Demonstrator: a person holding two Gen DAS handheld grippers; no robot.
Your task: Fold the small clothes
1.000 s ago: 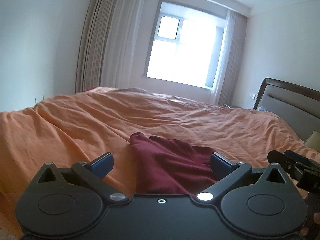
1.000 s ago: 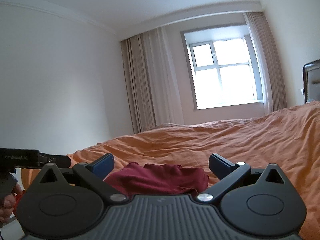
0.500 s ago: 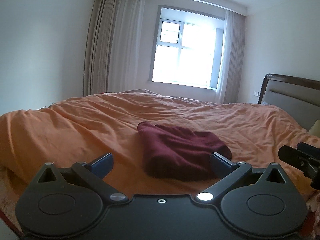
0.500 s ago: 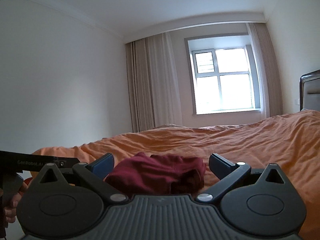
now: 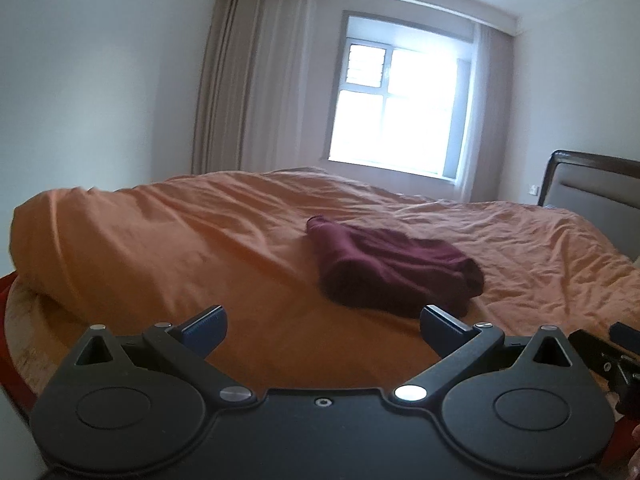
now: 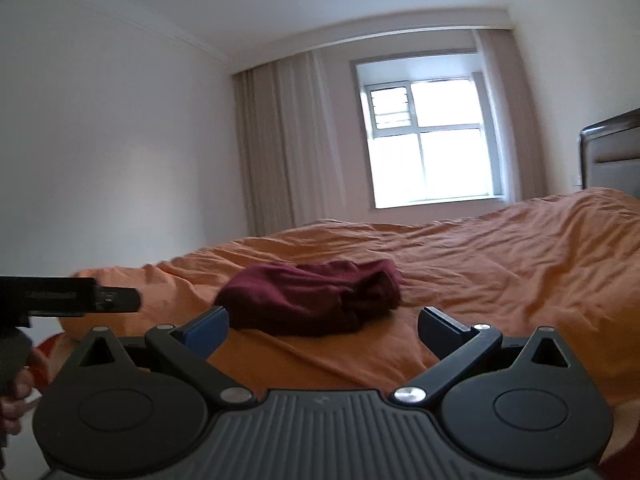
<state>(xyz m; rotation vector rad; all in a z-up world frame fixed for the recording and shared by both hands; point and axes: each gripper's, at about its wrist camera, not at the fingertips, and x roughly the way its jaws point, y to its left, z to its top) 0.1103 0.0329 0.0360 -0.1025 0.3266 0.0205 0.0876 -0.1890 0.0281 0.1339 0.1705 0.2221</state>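
The maroon garment [image 5: 394,270] lies in a soft, bunched heap on the orange bed [image 5: 200,248], just ahead of both tongs. It looks light and limp, so it will sag when lifted; an outer edge or corner seems the best hold. The left tongs [image 5: 322,326] and right tongs [image 6: 322,326] stand apart, empty.

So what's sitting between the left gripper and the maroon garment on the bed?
Nothing but bare orange bedcover. In the left wrist view, the open left gripper faces the maroon garment with only wrinkled cover between them.
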